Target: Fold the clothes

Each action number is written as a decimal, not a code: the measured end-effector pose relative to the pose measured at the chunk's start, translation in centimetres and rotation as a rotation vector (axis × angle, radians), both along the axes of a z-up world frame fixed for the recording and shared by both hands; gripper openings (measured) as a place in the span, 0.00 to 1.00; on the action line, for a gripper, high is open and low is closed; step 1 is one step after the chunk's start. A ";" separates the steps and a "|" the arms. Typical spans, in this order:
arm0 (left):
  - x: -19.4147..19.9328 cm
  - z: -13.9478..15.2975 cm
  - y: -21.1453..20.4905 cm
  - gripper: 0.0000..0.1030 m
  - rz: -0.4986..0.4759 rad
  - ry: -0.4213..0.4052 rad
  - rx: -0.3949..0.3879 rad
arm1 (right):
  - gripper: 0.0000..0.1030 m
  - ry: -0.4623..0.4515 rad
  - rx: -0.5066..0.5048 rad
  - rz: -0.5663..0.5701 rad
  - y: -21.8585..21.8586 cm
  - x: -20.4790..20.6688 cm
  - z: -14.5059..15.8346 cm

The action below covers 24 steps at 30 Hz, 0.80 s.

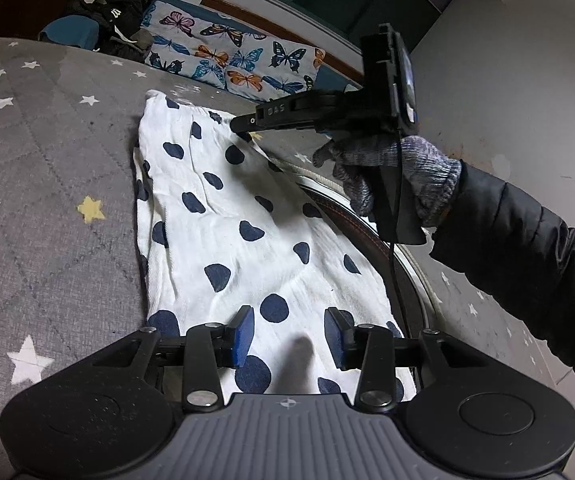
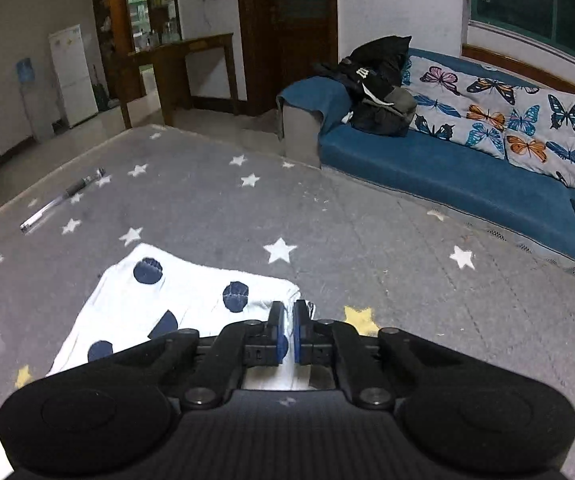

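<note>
Lying flat on a grey quilted cover printed with white and yellow stars [image 1: 47, 184], the white garment with dark blue spots [image 1: 223, 216] fills the centre of the left wrist view. The left gripper [image 1: 289, 336] hovers over the near end of the garment, its blue-padded fingers [image 1: 243, 334] spread wide with spotted cloth showing in the gap between them and nothing held. At the far end, the right gripper [image 1: 243, 128] meets the garment's corner, carried by a hand in a grey knitted glove [image 1: 387, 176] with a black padded sleeve [image 1: 527, 248]. This view alone shows the garment's whole length and a dark round rim [image 1: 351, 216] beneath its right edge.

In the right wrist view, the right gripper [image 2: 288, 332] has its blue pads [image 2: 281, 332] nearly together, a thin white strip of the garment [image 2: 159, 300] lying between them; the garment's far corner sits just beside the fingertips. Only here appear a clear pen [image 2: 63, 198] on the cover, a blue sofa [image 2: 447, 176] with butterfly-print cushions [image 2: 507, 120], and a heap of black clothing [image 2: 375, 84].
</note>
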State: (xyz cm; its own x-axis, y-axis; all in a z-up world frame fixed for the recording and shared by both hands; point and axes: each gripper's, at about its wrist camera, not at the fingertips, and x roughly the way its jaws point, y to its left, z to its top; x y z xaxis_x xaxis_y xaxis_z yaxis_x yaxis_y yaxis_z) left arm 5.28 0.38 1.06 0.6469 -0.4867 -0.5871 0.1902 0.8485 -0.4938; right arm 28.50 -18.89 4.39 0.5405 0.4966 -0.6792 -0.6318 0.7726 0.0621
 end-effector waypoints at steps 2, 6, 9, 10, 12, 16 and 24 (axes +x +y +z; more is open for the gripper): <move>-0.1 0.2 0.1 0.41 0.002 -0.005 0.000 | 0.09 -0.002 0.016 -0.002 -0.4 -0.3 0.5; -0.2 0.7 0.5 0.42 0.017 -0.019 -0.007 | 0.11 -0.012 0.044 0.048 -1.1 -1.2 2.1; 0.0 0.7 0.6 0.42 0.029 -0.015 -0.007 | 0.16 0.019 0.063 0.101 -0.9 -2.2 2.2; 0.1 0.7 0.6 0.42 0.031 -0.013 -0.005 | 0.19 0.033 0.065 0.121 -0.7 -2.5 2.0; 0.1 0.6 0.6 0.42 0.035 -0.004 -0.001 | 0.22 0.042 0.034 0.137 0.1 -2.6 1.1; 0.0 0.4 0.6 0.42 0.036 0.007 -0.001 | 0.23 0.043 0.002 0.145 0.9 -2.7 0.3; -0.1 0.4 0.8 0.44 0.047 0.006 -0.009 | 0.37 0.049 0.022 0.161 1.1 -3.1 0.7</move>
State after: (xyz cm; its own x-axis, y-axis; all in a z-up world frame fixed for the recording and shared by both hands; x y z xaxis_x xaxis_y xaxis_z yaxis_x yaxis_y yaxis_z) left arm 5.17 1.20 1.51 0.6653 -0.4610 -0.5872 0.1471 0.8521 -0.5023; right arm 25.39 -17.83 5.06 0.4192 0.5889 -0.6910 -0.7430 0.6599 0.1116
